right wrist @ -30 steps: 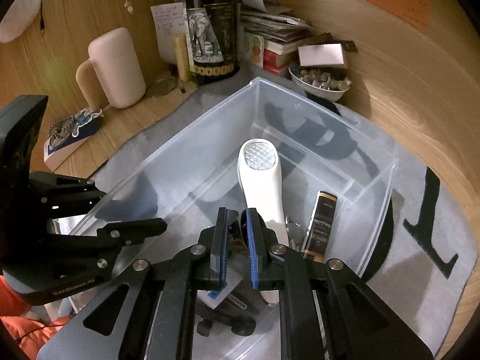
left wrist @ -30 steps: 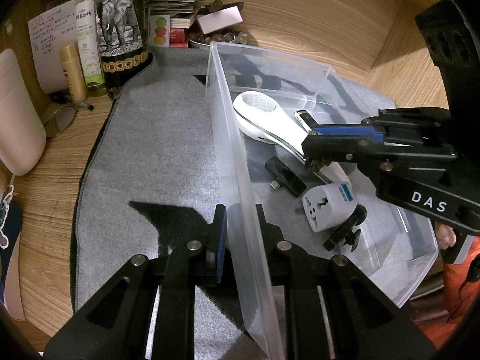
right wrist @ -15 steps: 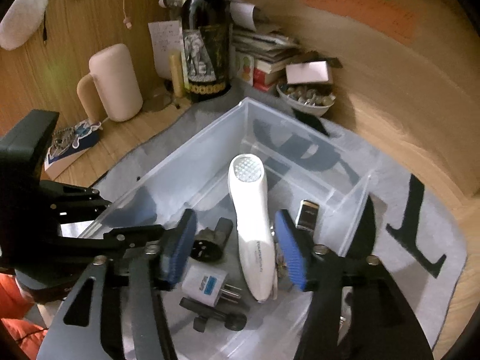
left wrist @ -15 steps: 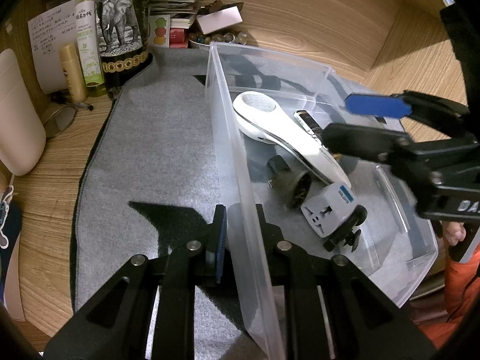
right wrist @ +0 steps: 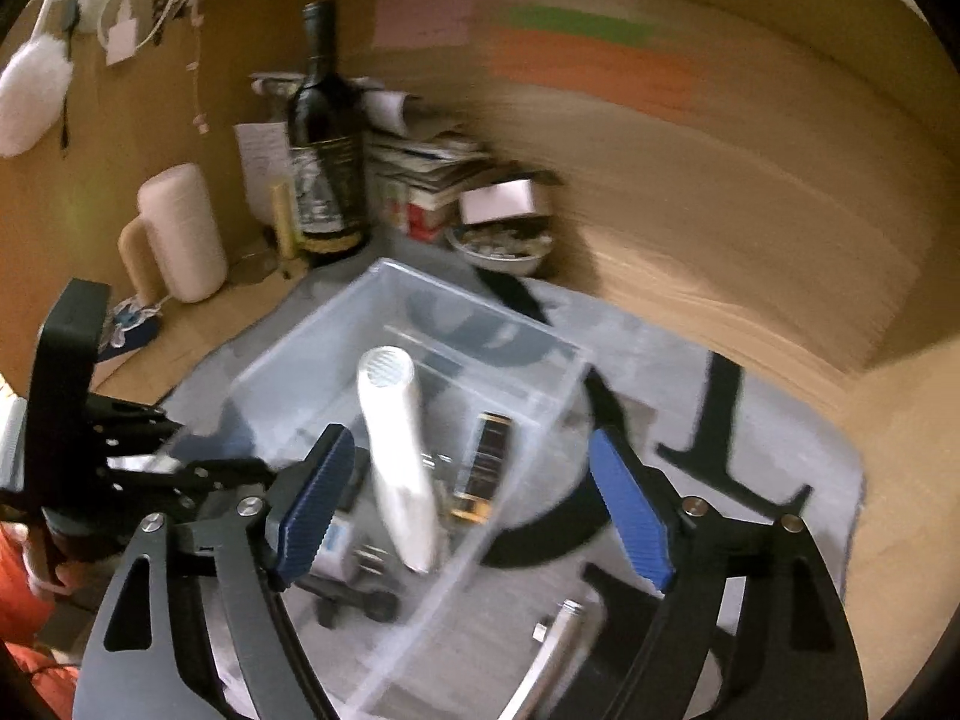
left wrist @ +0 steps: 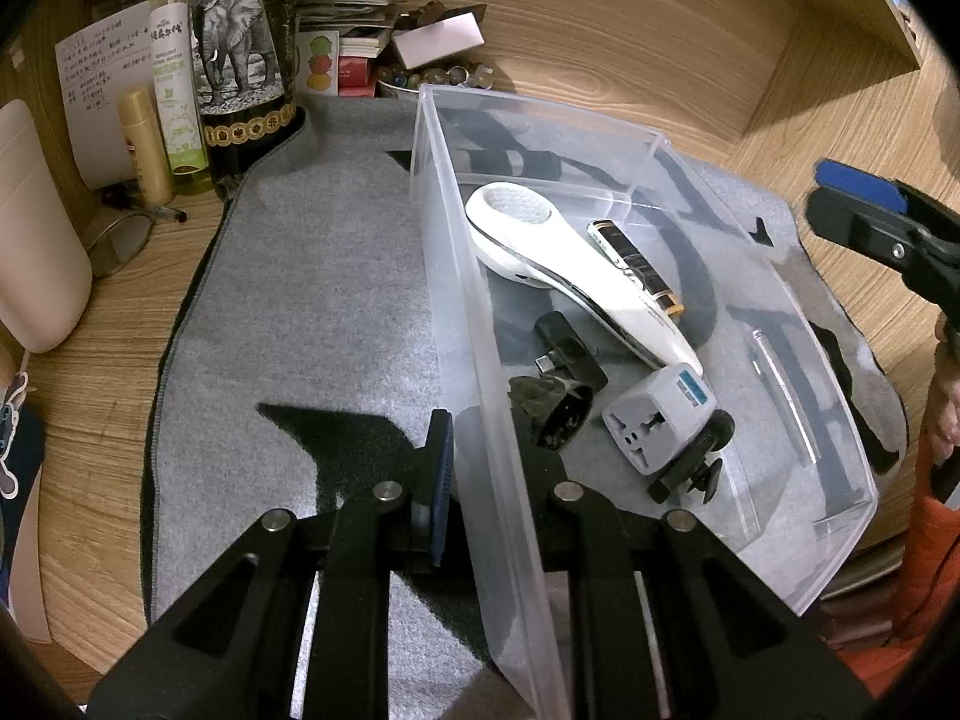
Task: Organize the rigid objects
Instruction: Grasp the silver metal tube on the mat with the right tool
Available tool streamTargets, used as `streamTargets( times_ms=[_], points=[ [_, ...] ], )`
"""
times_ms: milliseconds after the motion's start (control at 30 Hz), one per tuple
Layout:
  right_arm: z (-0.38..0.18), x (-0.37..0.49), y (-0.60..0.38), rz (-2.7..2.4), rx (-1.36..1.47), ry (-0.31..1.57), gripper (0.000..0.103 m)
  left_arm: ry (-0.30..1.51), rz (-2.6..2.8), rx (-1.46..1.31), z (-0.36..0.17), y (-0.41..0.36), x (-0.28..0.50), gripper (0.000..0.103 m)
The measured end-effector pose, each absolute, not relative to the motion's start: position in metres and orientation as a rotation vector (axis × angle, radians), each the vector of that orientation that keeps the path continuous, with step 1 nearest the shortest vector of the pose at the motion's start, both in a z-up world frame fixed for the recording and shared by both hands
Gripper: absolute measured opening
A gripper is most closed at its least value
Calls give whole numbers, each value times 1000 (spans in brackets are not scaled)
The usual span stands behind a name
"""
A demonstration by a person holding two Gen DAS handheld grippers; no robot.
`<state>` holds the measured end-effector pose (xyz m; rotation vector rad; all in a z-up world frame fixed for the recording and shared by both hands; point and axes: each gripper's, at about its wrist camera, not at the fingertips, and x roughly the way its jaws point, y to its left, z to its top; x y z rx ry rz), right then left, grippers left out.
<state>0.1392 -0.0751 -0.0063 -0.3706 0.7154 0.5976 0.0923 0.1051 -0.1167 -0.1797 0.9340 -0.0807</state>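
A clear plastic bin (left wrist: 780,300) (right wrist: 312,354) stands on a grey felt mat (left wrist: 312,300). In it lie a white handheld device (left wrist: 570,270) (right wrist: 396,462), a black-and-gold slim case (left wrist: 636,264) (right wrist: 486,456), a black adapter (left wrist: 564,348), a dark round part (left wrist: 558,414), a white travel plug (left wrist: 657,417) and a black mount (left wrist: 690,468). My left gripper (left wrist: 480,468) is shut on the bin's left wall. My right gripper (right wrist: 468,516) is open and empty above the bin's right side; it also shows in the left wrist view (left wrist: 870,216). A metal cylinder (right wrist: 558,642) lies on the mat outside the bin.
A wine bottle (left wrist: 240,72) (right wrist: 327,138), a green spray bottle (left wrist: 174,60), a yellow tube (left wrist: 144,144), a cream container (left wrist: 30,228) (right wrist: 180,228), books (left wrist: 354,30) and a bowl of stones (left wrist: 438,75) (right wrist: 498,246) stand at the back against wooden walls.
My right gripper opened, let the dark round part drop into the bin, and pulled up and away to the right. My left gripper kept hold of the bin wall.
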Motion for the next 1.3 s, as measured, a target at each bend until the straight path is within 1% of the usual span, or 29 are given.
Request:
streamTargets(
  times_ms=[233,433,600,800,867,967,1033,1067,1133,1200,1300],
  points=[
    [-19,141,-116,492,-343,757,79,934,-81,-181,-117,105,92,16],
    [-49,139,-142,433,-311,851,79,933,-81,-181,-117,105,92,16],
    [-77,134,-148,422,-306,922,79,933,-81,-179,-117,105,92,16],
    [-97,125,-149,412,-314,948,77,932,-81,-180,-117,105,92,16],
    [-101,126,-150,412,-299,957,64,933,-81,-181,-117,105,92,16],
    [-101,127,-153,425,-257,960,50,933,-81,-179,-117,105,92,16],
    [-99,126,-153,426,-251,954,36,933,-80,-176,-116,105,92,16],
    [-99,127,-153,427,-249,954,32,933,-80,-176,-116,105,93,16],
    [-100,128,-152,431,-250,947,19,933,-80,-178,-116,104,93,16],
    [-99,128,-150,437,-267,943,15,933,-80,-177,-116,104,93,16],
    [-96,127,-149,445,-270,935,15,934,-80,-175,-116,105,93,16]
  ],
)
